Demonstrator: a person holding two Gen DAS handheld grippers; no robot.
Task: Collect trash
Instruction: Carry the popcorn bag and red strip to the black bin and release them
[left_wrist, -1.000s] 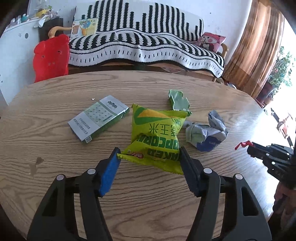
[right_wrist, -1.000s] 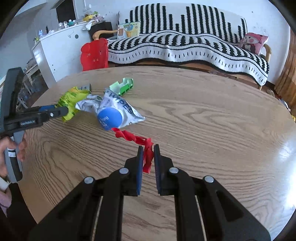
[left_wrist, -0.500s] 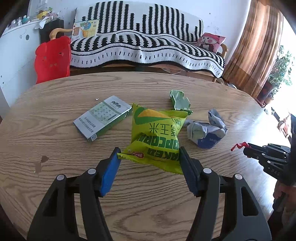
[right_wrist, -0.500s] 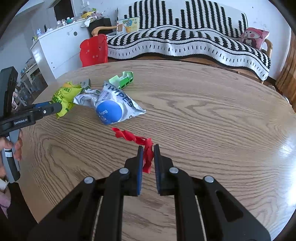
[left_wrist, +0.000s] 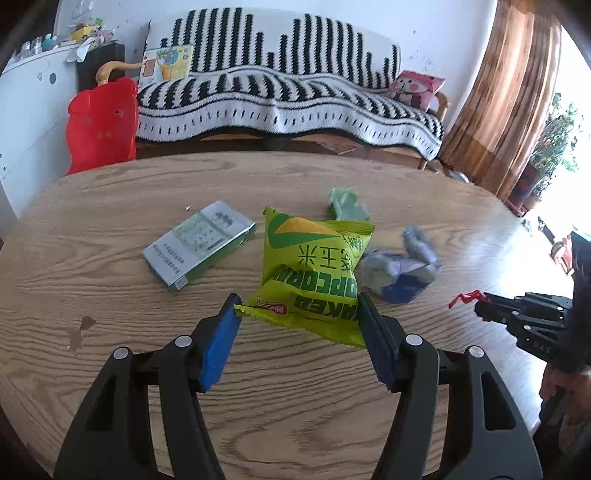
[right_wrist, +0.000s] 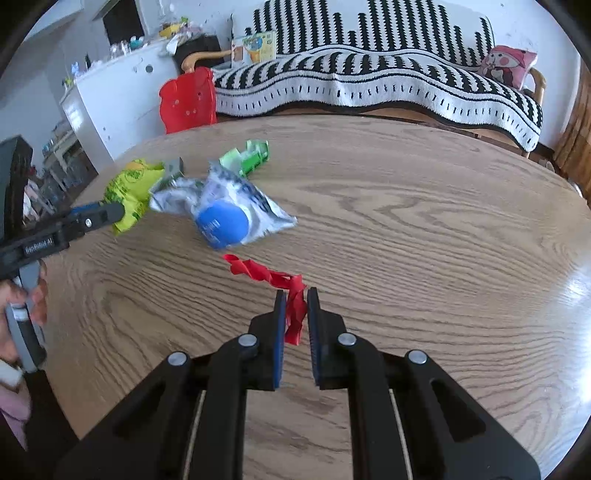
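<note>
My left gripper is shut on a yellow-green popcorn bag, holding its near edge between the blue pads above the wooden table. My right gripper is shut on a crumpled red wrapper strip. On the table lie a grey-green carton, a crumpled green wrapper and a white-and-blue wipes pack. The right wrist view shows the wipes pack, the green wrapper, the popcorn bag and the left gripper.
A striped sofa stands behind the table, with a red plastic chair at its left. A white cabinet is beyond the table's left side. A brown curtain hangs at the right.
Both grippers have drawn back slightly and shifted, each keeping its item. The carton and wrappers appear farther right and away in the left view.
</note>
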